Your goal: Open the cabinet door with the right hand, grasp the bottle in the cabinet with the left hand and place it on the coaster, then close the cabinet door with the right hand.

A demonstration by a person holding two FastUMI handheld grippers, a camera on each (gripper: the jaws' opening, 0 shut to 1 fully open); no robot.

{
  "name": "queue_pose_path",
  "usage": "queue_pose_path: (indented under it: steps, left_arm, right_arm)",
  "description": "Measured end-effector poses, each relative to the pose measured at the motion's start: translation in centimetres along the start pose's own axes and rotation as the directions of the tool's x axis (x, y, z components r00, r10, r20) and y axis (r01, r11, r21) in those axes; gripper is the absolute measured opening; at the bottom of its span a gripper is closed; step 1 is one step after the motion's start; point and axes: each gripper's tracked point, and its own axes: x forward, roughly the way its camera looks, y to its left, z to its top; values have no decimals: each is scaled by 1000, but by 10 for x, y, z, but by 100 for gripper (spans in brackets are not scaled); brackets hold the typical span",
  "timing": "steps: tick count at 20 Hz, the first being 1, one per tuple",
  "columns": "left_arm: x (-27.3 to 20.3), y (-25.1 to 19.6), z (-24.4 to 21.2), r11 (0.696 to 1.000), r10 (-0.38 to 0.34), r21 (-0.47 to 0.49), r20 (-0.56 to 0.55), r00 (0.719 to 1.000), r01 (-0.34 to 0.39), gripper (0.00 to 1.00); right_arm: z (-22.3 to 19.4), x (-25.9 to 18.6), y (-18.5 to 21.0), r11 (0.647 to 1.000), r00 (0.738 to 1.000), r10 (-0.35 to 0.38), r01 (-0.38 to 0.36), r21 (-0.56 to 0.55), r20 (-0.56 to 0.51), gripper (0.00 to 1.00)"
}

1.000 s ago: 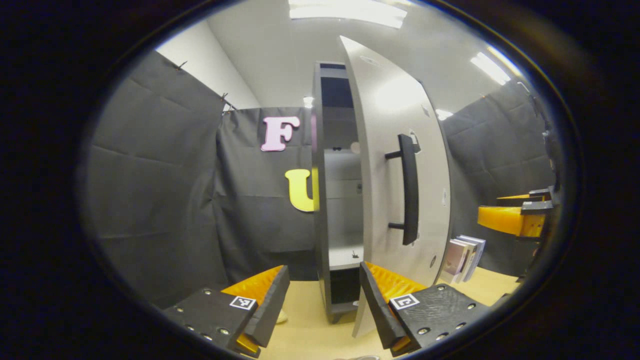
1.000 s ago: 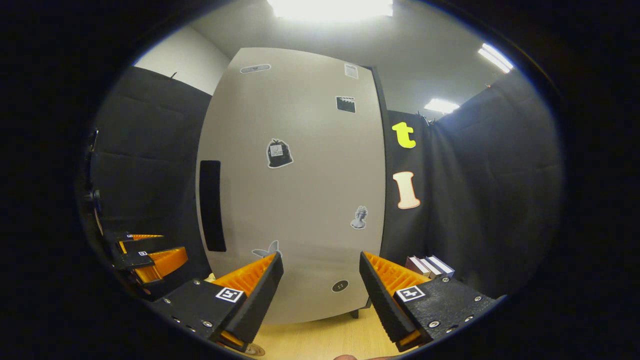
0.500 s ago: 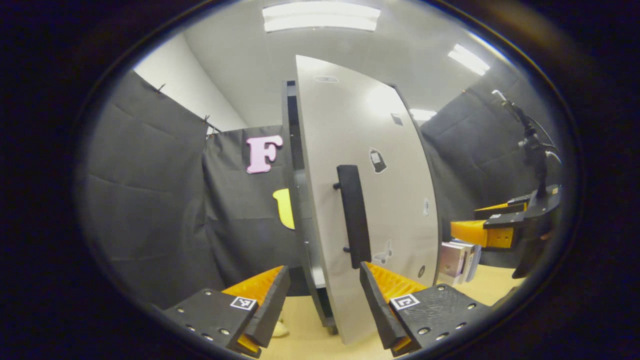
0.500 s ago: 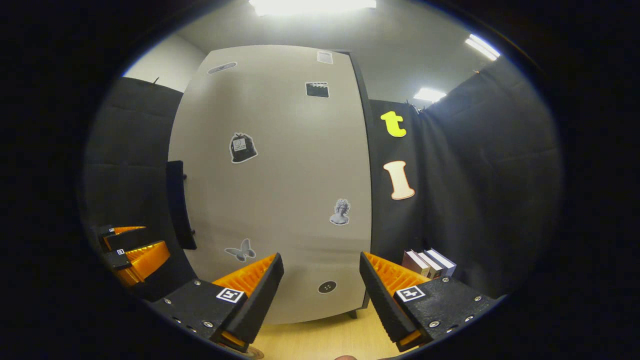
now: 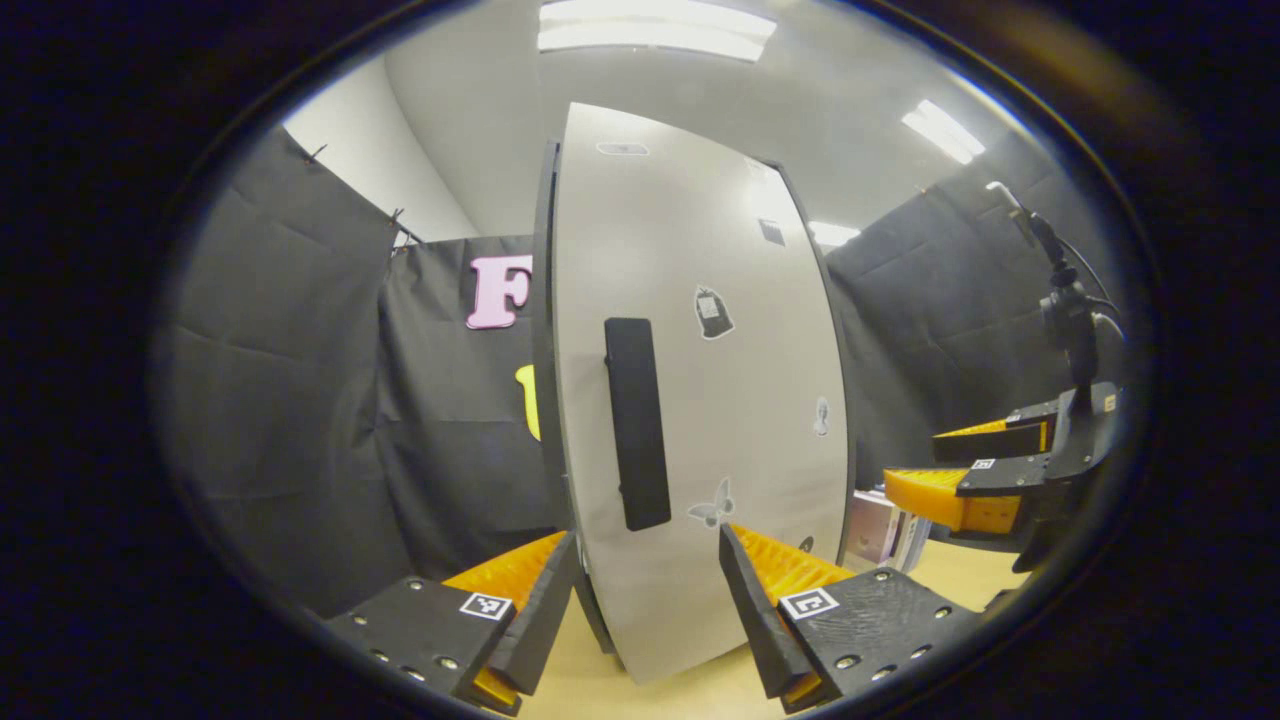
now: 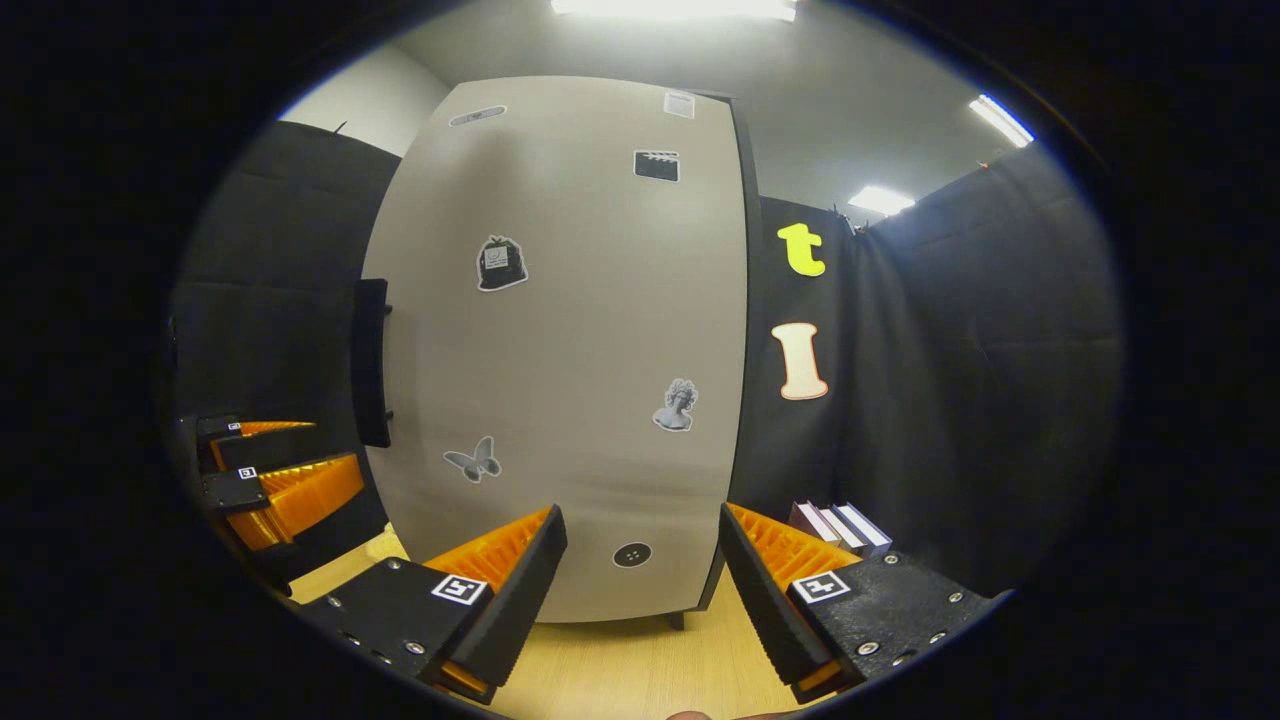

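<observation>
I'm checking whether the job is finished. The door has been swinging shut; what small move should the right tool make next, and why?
Probably a light push on the door near the handle, to seat it. The right tool is open, empty and off the door, which looks shut or nearly so; whether a slit remains at the handle edge is unclear.

Cabinet door (image 6: 590, 350) hiding the interior; books (image 5: 880, 530) partly behind it.

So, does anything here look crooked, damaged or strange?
Nothing stands out. The cabinet door lies flush and straight, its handle upright, and the books stand tidy beside the cabinet. Both hand-held grippers, left and right, are open and empty.
</observation>
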Motion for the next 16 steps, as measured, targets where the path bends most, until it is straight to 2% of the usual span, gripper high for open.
queue_pose_path:
  steps: [1, 2, 3, 6, 10, 14, 15, 16]
  left_arm:
    - [1, -2, 0, 1000, -3, -2, 3, 1000, 3, 77]
    - [2, -4, 0, 1000, -4, -4, 5, 1000, 4, 86]
    - [2, -7, 2, 1000, -9, -7, 6, 1000, 9, 86]
    - [2, -17, 4, 1000, -27, -10, 10, 1000, 27, 77]
    - [3, -18, 2, 999, -35, -19, 5, 999, 35, 79]
    - [1, -13, 1, 1000, -24, -12, -2, 1000, 24, 86]
    - [1, -14, 2, 1000, -24, -11, -2, 1000, 24, 81]
    - [1, -13, 2, 1000, -20, -8, -1, 1000, 20, 81]
  right_arm:
    - [1, 0, -1, 1000, 1000, 3, -3, 0, 4, 95]
    - [2, -1, -1, 1000, 1000, 6, -6, -3, 7, 95]
    - [2, -1, -1, 1000, 1000, 8, -8, -5, 9, 95]
    - [2, 1, -4, 1000, 1000, 16, -16, 0, 10, 95]
    - [6, 2, -4, 1000, 1000, 15, -15, -27, 25, 95]
    - [7, 4, 5, 998, 998, 58, -57, -24, 34, 95]
    - [7, 3, 4, 998, 998, 61, -60, -31, 31, 95]
    - [6, 2, 7, 997, 997, 66, -66, -28, 28, 95]
